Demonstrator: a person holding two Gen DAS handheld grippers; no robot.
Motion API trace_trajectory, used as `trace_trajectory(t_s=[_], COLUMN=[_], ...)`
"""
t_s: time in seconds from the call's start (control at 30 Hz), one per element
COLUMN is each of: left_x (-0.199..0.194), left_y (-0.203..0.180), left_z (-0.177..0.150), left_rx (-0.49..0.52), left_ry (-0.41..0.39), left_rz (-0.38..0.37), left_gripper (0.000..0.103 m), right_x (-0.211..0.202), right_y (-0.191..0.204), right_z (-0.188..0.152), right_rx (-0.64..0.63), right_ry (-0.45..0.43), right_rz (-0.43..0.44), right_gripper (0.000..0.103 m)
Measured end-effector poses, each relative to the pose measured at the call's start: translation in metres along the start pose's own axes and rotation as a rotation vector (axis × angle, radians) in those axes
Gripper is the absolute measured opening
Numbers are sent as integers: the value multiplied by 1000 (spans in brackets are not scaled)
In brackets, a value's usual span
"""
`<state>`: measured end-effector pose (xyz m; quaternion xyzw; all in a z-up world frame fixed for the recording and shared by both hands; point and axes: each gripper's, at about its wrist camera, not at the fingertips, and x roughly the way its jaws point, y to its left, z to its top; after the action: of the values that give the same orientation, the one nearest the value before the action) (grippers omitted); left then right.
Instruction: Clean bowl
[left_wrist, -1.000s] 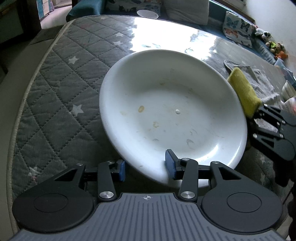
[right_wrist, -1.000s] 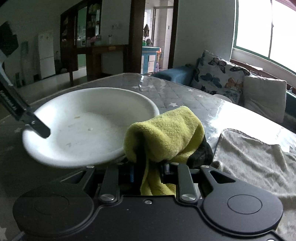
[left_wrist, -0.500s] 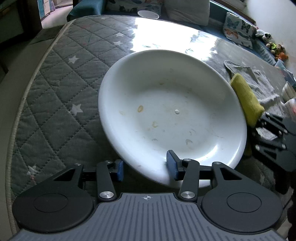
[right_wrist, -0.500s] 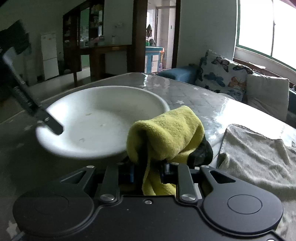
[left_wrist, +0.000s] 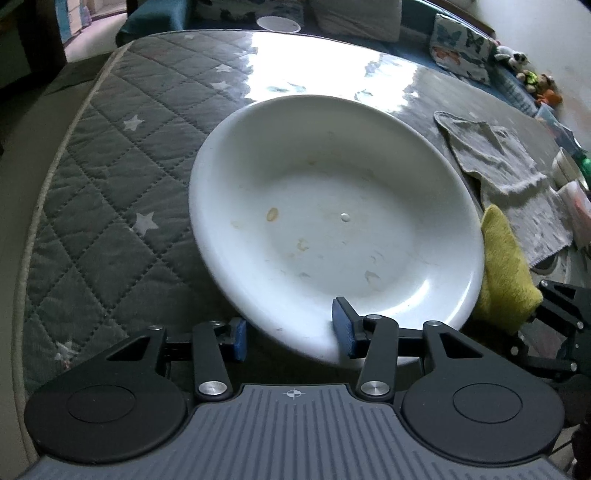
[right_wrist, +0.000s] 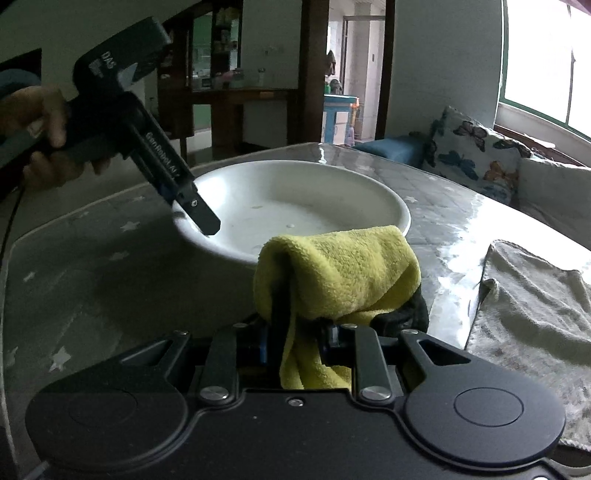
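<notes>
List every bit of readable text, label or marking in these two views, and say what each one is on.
"DAS": white letters on the head of the left tool, right wrist view; the smaller print beneath is too blurred to read.
"GenRobot.AI": along the same tool's arm; the last characters are uncertain.
Crosshair mark, no letters: on the left tool's grey ribbed body, left wrist view.
Nothing readable on the bowl, yellow cloth or grey towel.

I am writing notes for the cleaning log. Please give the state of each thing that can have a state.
White bowl: tilted, lifted off the table, dirty with small stains.
Left claw: gripping the bowl's near rim.
Yellow cloth: folded, held beside the bowl, not yet touching the inside.
Right claw: shut on the yellow cloth.
Grey towel: lying crumpled on the table.
</notes>
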<state>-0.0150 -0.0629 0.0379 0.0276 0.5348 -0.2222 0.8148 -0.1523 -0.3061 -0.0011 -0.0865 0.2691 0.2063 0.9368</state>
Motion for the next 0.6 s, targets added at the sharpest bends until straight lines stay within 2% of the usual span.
trace_trajectory(t_s=[0.3,0.6], left_x=[-1,9], left_y=[-4,-3], left_z=[7,27], left_rx=[63,143], left_ry=[11,22], left_rz=[21,73], left_gripper=[48,48], right_x=[-4,24], right_y=[3,-27], right_z=[-3,17], right_rx=[-11,-28], right_ry=[-2,7], right_rz=[7,-45], right_gripper=[26,26])
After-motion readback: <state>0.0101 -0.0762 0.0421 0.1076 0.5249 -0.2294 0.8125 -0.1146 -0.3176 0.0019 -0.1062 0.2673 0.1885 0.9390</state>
